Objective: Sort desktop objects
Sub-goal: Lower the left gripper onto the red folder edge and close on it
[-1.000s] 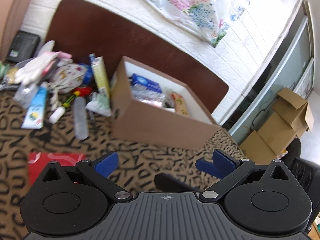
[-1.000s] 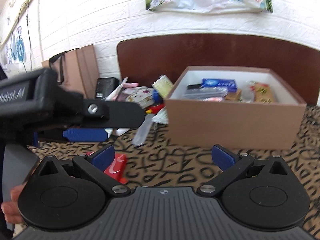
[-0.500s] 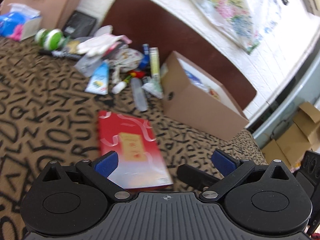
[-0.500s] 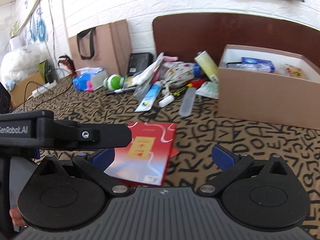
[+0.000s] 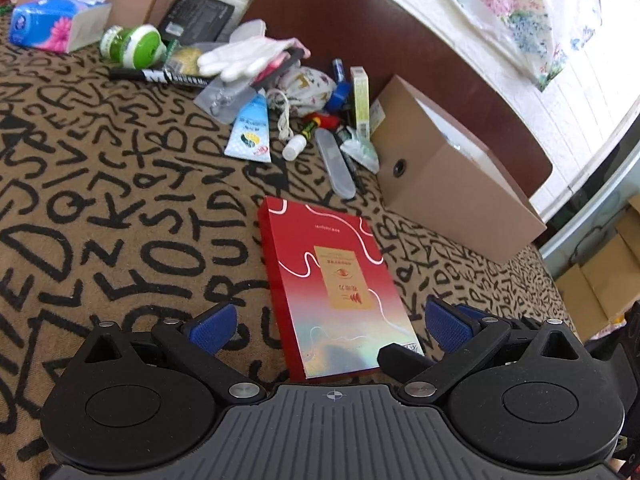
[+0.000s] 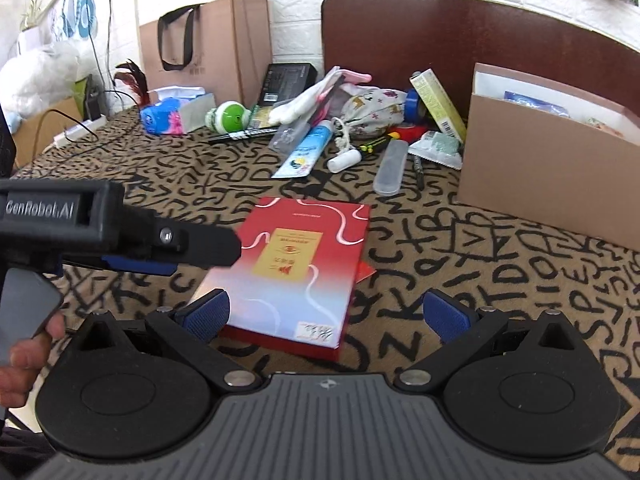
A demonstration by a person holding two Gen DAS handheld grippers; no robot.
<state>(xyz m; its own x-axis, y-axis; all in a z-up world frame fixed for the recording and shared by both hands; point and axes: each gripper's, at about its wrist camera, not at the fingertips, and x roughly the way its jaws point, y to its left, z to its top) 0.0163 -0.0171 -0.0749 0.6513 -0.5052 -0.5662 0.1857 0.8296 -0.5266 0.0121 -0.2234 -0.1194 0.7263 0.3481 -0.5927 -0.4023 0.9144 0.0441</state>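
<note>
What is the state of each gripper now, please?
Left gripper: jaws open, holding nothing.
Right gripper: jaws open, holding nothing.

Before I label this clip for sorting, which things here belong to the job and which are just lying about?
Job:
- red book
- cardboard box
- pile to sort: white glove, blue tube, clear case
- left gripper and right gripper, both open

Lying about:
- paper bag
- power strip
- floral bag

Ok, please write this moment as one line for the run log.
left gripper: open, empty | right gripper: open, empty | red book: flat on table, between left gripper's fingers | cardboard box: beyond book
</note>
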